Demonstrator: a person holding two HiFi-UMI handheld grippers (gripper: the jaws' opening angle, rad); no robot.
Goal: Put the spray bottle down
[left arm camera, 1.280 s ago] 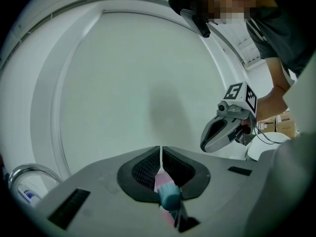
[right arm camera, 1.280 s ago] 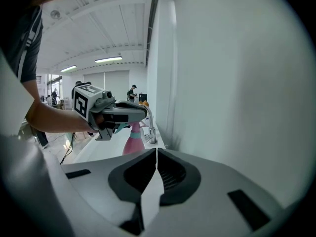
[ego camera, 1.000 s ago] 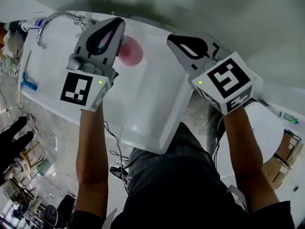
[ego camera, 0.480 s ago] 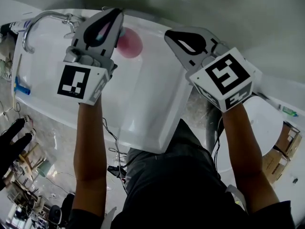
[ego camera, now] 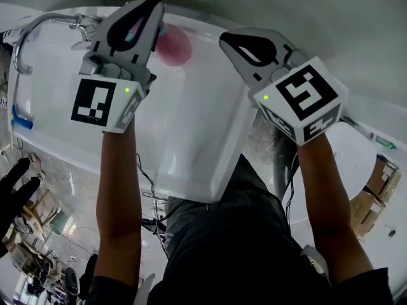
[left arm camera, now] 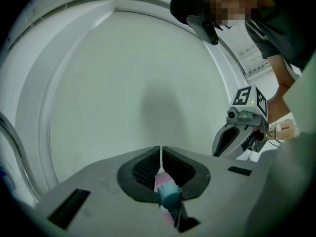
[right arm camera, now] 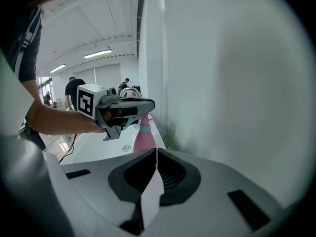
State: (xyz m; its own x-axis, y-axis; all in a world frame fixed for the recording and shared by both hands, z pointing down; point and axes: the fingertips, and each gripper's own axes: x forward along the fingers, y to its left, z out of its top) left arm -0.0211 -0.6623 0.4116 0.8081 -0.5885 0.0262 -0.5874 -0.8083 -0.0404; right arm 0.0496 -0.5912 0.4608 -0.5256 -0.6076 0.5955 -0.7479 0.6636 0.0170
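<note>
The spray bottle [ego camera: 173, 45] is pink with a teal trigger head [left arm camera: 169, 194]. My left gripper [ego camera: 151, 6] is shut on that head, and the pink body [right arm camera: 143, 138] hangs under the jaws, close to the back wall, over the white basin [ego camera: 191, 132]. The bottle's base is hidden, so I cannot tell whether it touches the basin. My right gripper [ego camera: 233, 42] is held to the right of the bottle, apart from it. Its jaws [right arm camera: 157, 151] are shut on a thin white sheet [right arm camera: 150, 196].
A chrome faucet [ego camera: 32, 27] curves over the basin's left end and a drain [right arm camera: 127, 147] shows in its floor. A blue item [ego camera: 18, 121] lies on the left rim. A black-gloved hand [ego camera: 14, 189] is at the lower left. The pale wall stands just behind.
Both grippers have sunk a little. The left one has carried the bottle further toward the back wall. Both grips are unchanged.
</note>
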